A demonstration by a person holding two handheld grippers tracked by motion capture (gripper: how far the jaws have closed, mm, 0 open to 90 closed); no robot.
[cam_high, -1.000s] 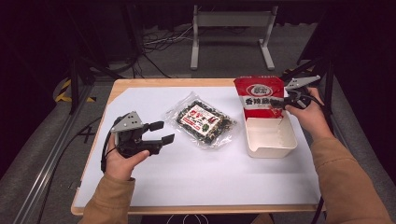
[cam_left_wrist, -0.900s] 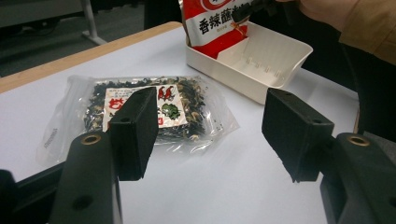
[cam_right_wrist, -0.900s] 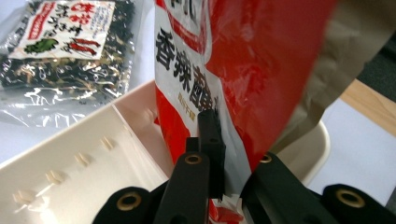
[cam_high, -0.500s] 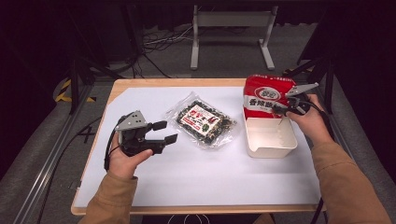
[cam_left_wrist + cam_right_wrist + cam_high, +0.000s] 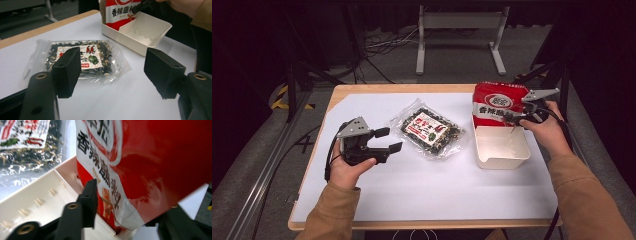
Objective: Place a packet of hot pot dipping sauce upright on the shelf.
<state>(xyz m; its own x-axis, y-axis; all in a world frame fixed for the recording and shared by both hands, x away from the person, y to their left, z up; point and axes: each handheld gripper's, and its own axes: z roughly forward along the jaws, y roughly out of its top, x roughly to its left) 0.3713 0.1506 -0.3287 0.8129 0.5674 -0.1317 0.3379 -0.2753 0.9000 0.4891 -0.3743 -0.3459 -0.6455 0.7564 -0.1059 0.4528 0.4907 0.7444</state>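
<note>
Right tongs (image 5: pixel 518 116) just opening — red packet (image 5: pixel 493 103) between jaws, standing in tray (image 5: pixel 502 156).

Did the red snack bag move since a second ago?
Yes. The red plastic snack bag has tipped upright at the far end of the white plastic tray, rising toward the table's far edge.

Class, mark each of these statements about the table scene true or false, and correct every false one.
1. The red bag stands upright in the far end of the white tray. True.
2. The clear packet lies inside the tray. False: it lies on the table, left of the tray.
3. The left gripper is clamped on the clear packet. False: its jaws stand open, apart from the packet.
4. The right gripper is at the red bag. True; its jaws have just been opening, with the bag between them.
</note>
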